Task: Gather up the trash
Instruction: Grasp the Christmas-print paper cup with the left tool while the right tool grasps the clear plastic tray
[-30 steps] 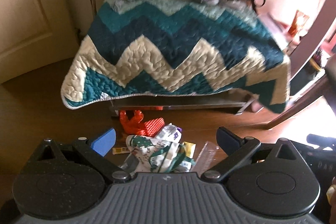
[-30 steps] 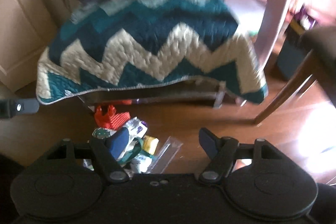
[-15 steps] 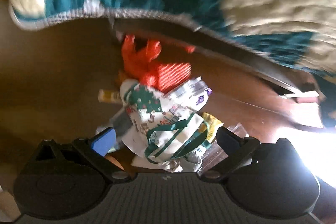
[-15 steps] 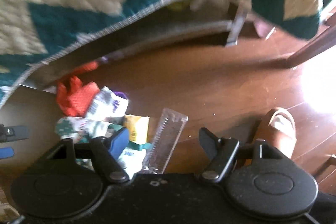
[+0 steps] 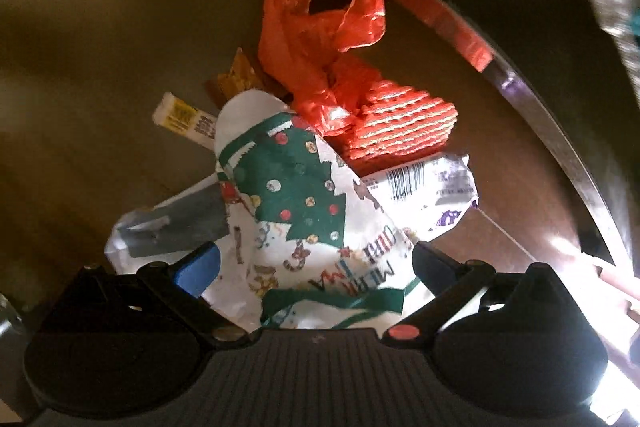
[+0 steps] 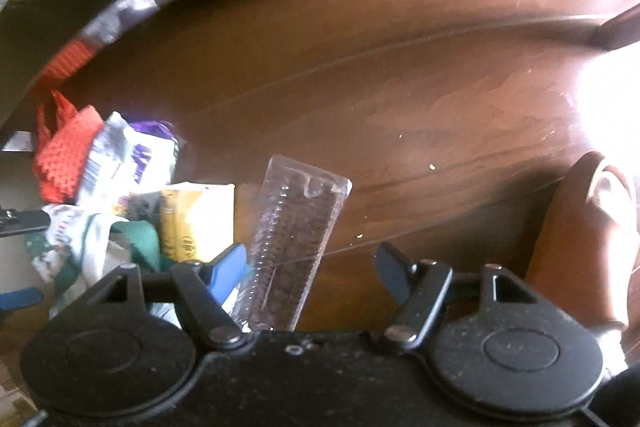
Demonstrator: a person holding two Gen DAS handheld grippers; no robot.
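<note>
Left gripper (image 5: 316, 263) hangs low over the trash pile with its jaws spread wide, and the paper bag (image 5: 296, 211) — white, printed with a green tree — bulges up between the two fingers. It looks light, thin and crushable; the likeliest hold is across the crumpled body or on the green handle (image 5: 336, 301) just in front of the jaws, since a pinch on a loose corner could tear or slip.

Right gripper (image 6: 310, 269) is also spread, nothing held, tilted down at the wood floor (image 6: 420, 99) beside the same pile. A clear plastic tray (image 6: 296, 243) lies flat on the boards, its near end between the fingers. It appears stiff, smooth and light — probably slippery, so it is best squeezed across its narrow width.

Just left of the tray sits a yellow packet (image 6: 196, 223); past it, a white-and-purple wrapper (image 5: 432, 191). Farther on lie a red ridged wrapper (image 5: 400, 125) and a red plastic bag (image 5: 316, 39), soft and limp, close to the dark furniture frame (image 5: 532, 99). A sandalled foot (image 6: 592, 239) stands at the right.
</note>
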